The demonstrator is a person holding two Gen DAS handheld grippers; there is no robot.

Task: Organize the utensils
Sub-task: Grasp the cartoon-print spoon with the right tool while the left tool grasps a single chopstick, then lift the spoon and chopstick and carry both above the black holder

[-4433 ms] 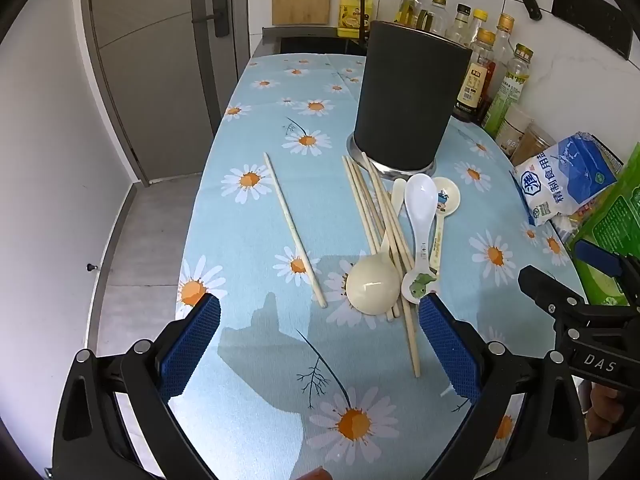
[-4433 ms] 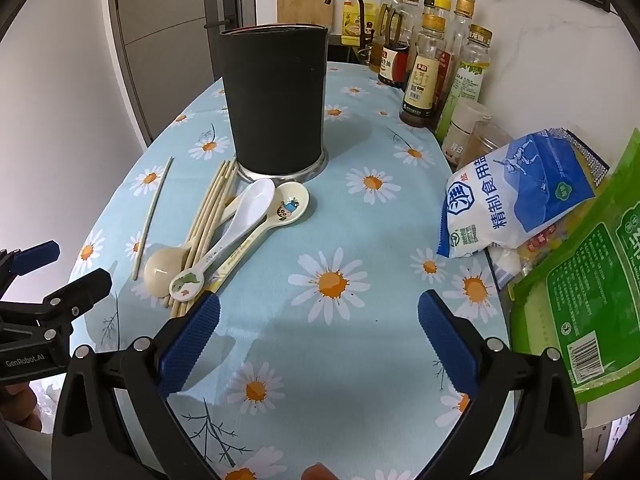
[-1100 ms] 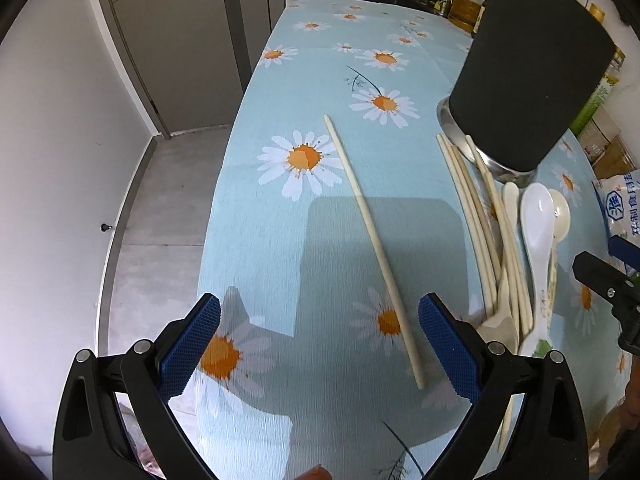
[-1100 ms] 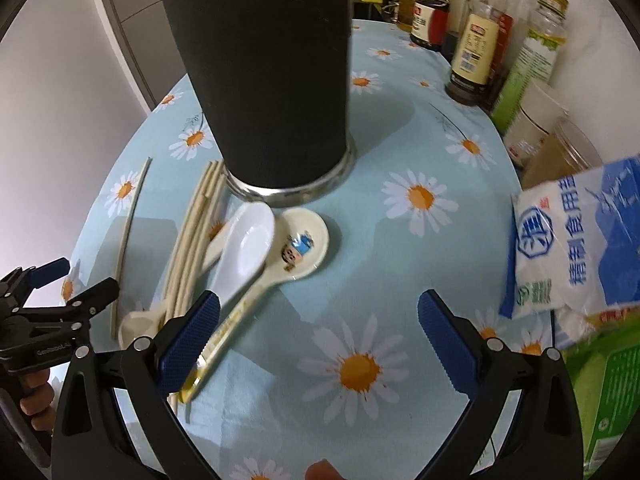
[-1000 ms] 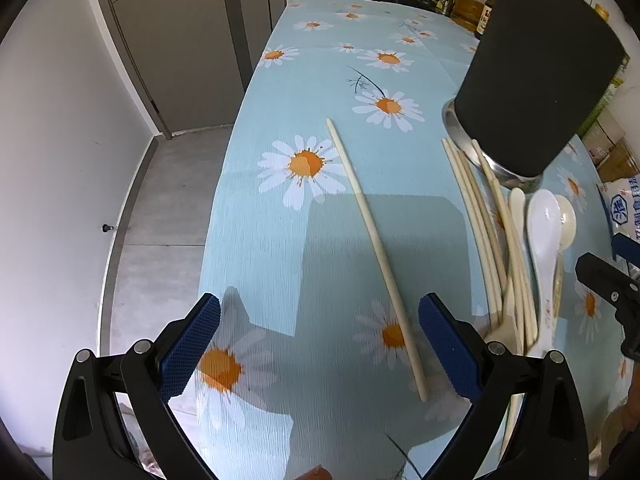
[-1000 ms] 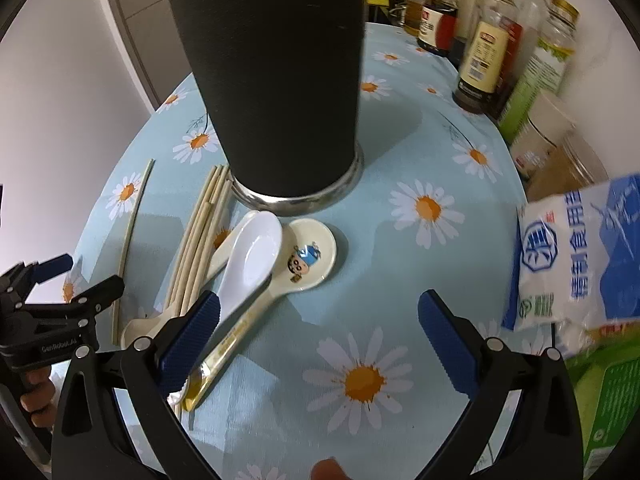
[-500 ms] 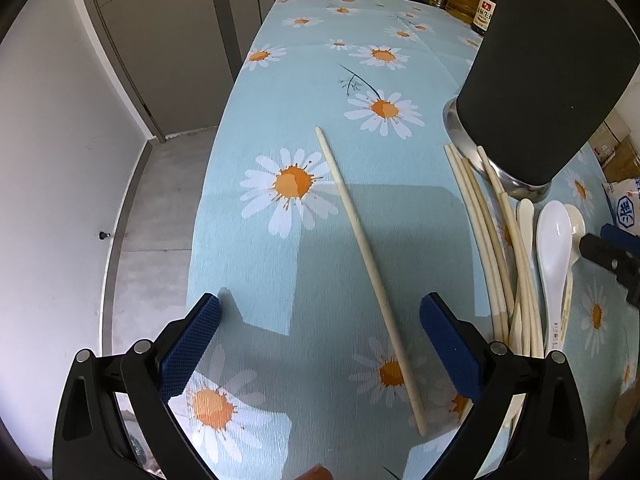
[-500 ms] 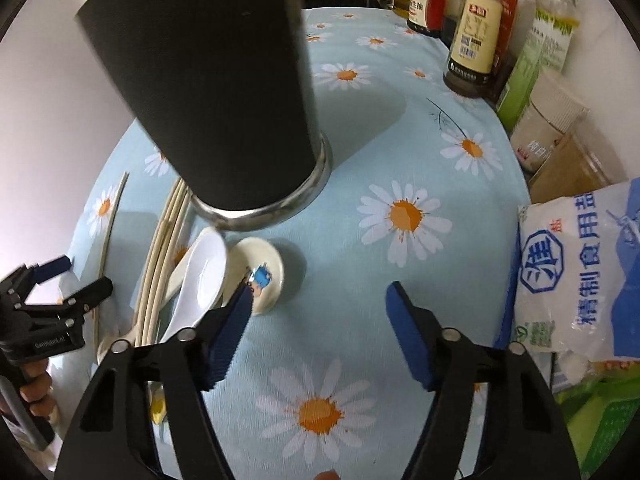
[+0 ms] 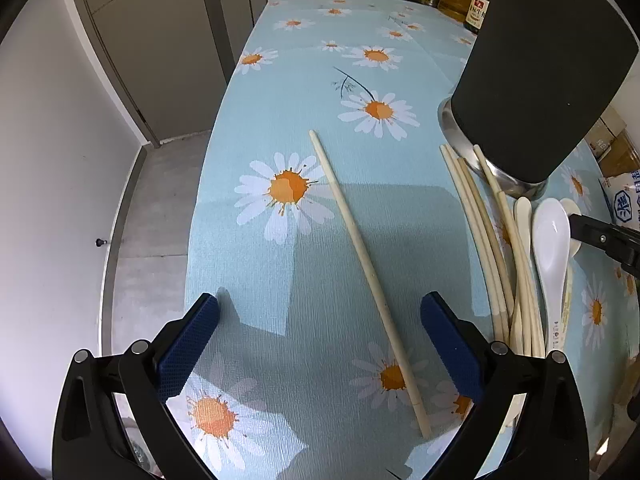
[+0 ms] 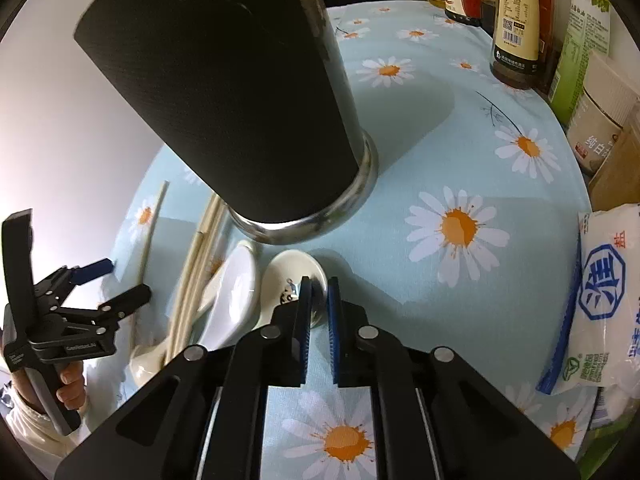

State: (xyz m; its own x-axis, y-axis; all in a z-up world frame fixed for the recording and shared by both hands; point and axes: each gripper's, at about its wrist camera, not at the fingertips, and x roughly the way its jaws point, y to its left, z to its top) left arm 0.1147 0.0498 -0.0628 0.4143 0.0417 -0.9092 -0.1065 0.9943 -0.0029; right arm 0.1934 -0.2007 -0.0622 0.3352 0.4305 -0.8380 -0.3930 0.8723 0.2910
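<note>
Blue pads of the left tool (image 9: 316,344) stand wide apart over the desk (image 9: 360,64), holding nothing. Below them lies one lone chopstick (image 9: 368,276) on the blue daisy cloth, slanting from top left to bottom right. To the right, a bunch of chopsticks (image 9: 480,232) beside a white spoon (image 9: 554,240), with the black holder (image 9: 548,64) standing behind them on its shiny ring. At the right edge, the black tip of the right tool (image 9: 608,240) near the spoon bowl.

From the right wrist, the right tool (image 10: 318,312) shut tight on the rim of the cream spoon (image 10: 288,276) with a small cartoon picture inside. Just left of it, the white spoon (image 10: 232,292), then the bunch of chopsticks (image 10: 196,264) and the lone chopstick (image 10: 150,236). Black holder (image 10: 224,92) very close, leaning big across the top. Further left, the left tool (image 10: 116,280) held open by a hand (image 10: 70,384). On the right, a salt bag (image 10: 608,296) and sauce bottles (image 10: 516,24) along the wall.
</note>
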